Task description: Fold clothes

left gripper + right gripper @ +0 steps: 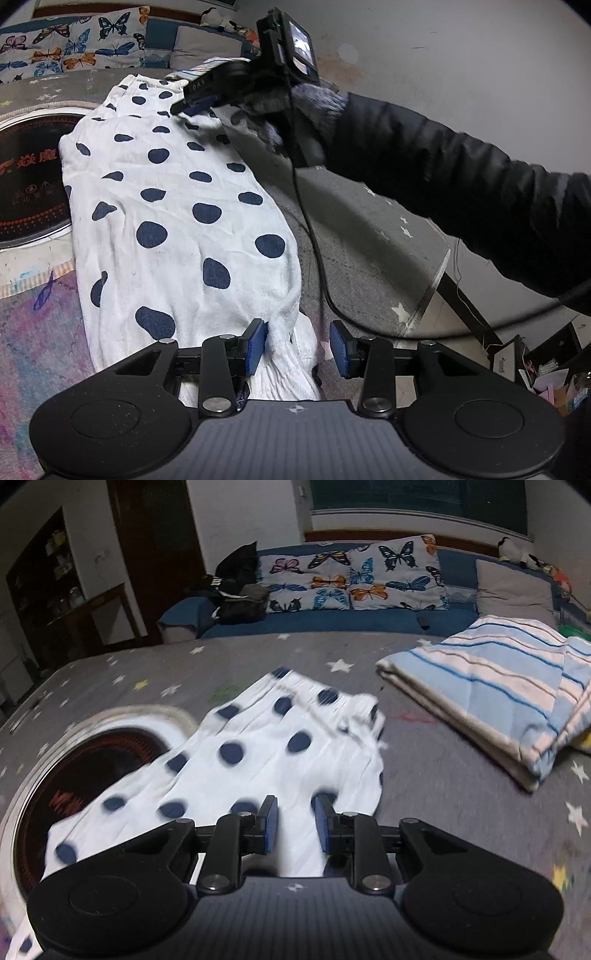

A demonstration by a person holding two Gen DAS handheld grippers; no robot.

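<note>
A white garment with dark blue dots (177,221) lies stretched along the grey star-patterned table cover (369,236). My left gripper (299,343) is open, with a bunched end of the garment between its blue pads. My right gripper (192,105) shows in the left wrist view at the garment's far end, over the elastic waistband. In the right wrist view the right gripper (295,825) is open with the white cloth (258,753) lying between and under its pads.
A folded blue-and-white striped cloth (498,694) lies on the table at the right. A round dark induction plate (92,760) sits under the garment's left side. A blue sofa with butterfly cushions (351,576) stands behind. The table's edge (436,280) is at right.
</note>
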